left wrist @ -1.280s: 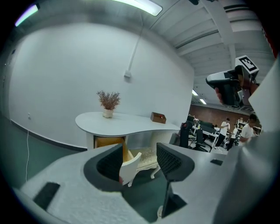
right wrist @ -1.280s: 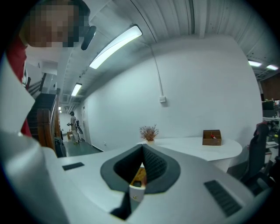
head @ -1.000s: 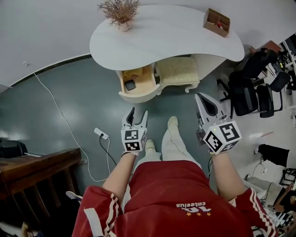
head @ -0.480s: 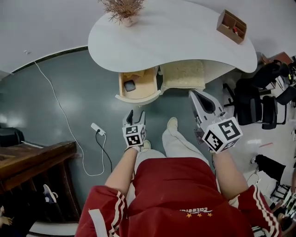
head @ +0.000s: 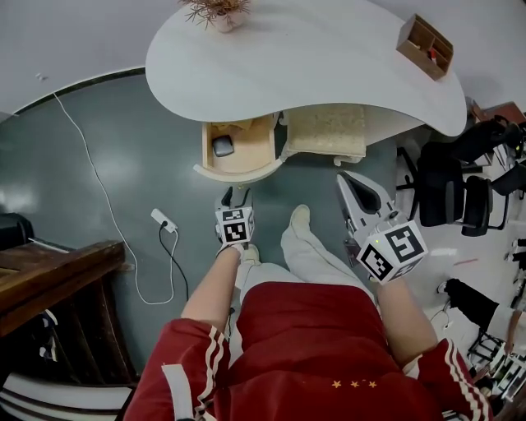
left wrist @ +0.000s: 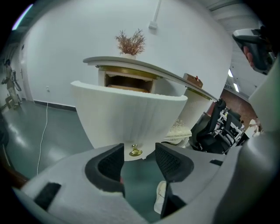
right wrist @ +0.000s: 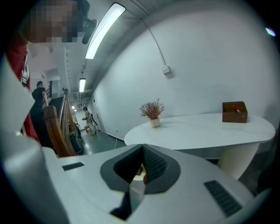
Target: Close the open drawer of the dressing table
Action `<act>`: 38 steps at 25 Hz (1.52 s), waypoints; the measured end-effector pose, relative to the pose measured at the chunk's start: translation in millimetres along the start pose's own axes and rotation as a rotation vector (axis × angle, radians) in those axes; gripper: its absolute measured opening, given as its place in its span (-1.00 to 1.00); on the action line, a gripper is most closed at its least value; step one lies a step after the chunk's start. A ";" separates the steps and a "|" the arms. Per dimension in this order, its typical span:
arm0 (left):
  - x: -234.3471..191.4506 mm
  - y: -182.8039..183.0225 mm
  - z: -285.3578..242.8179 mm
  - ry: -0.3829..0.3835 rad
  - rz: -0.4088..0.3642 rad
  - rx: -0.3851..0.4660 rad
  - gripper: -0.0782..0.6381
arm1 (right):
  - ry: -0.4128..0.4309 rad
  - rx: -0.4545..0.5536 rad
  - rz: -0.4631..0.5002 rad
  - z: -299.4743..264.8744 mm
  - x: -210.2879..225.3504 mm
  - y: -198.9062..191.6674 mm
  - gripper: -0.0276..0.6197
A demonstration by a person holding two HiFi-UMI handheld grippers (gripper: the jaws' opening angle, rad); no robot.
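The drawer (head: 238,152) stands pulled out under the tabletop (head: 312,57), left end, its curved white front and brass knob (left wrist: 135,151) facing me, length running near-far. My left tool (head: 233,197) hangs near it, its wide jaws closing on nothing; my right tool (head: 362,193) is pinched together, empty.

the drawer (head: 238,172) juts from under the dressing table (head: 329,57), stool (head: 325,131) to its right, plant (head: 215,10) on top.
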State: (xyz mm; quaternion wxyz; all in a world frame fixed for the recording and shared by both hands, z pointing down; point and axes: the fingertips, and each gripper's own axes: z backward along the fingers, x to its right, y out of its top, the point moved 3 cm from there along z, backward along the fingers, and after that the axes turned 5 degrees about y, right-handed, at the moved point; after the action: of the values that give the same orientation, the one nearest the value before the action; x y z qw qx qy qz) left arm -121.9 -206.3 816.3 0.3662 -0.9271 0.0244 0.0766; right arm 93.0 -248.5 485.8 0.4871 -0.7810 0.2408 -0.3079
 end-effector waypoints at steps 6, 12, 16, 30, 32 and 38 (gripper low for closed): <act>-4.3 -9.4 -21.7 0.028 0.068 -0.042 -0.22 | -0.031 -0.018 -0.018 8.8 11.5 -12.6 -0.90; -6.6 -15.5 -28.1 0.053 0.060 -0.091 -0.47 | -0.040 -0.024 -0.028 13.8 17.6 -16.8 -0.90; -5.0 -16.0 -27.7 0.063 0.038 -0.105 -0.49 | -0.043 -0.025 -0.038 16.0 18.2 -19.8 -0.90; -8.0 1.1 -41.4 0.083 0.053 -0.096 -0.49 | -0.052 -0.039 -0.038 15.7 24.2 -24.4 -0.90; -9.7 6.1 -45.4 0.085 0.053 -0.086 -0.49 | -0.057 -0.046 -0.036 16.7 24.6 -25.9 -0.90; -12.5 23.6 -58.3 0.075 0.015 -0.077 -0.49 | -0.060 -0.062 -0.046 17.9 27.2 -35.0 -0.90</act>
State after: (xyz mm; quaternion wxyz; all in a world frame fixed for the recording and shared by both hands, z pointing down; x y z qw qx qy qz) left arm -129.4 -263.5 844.4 0.3284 -0.9425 0.0420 0.0454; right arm 127.4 -241.6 518.4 0.4627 -0.8098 0.2175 -0.2879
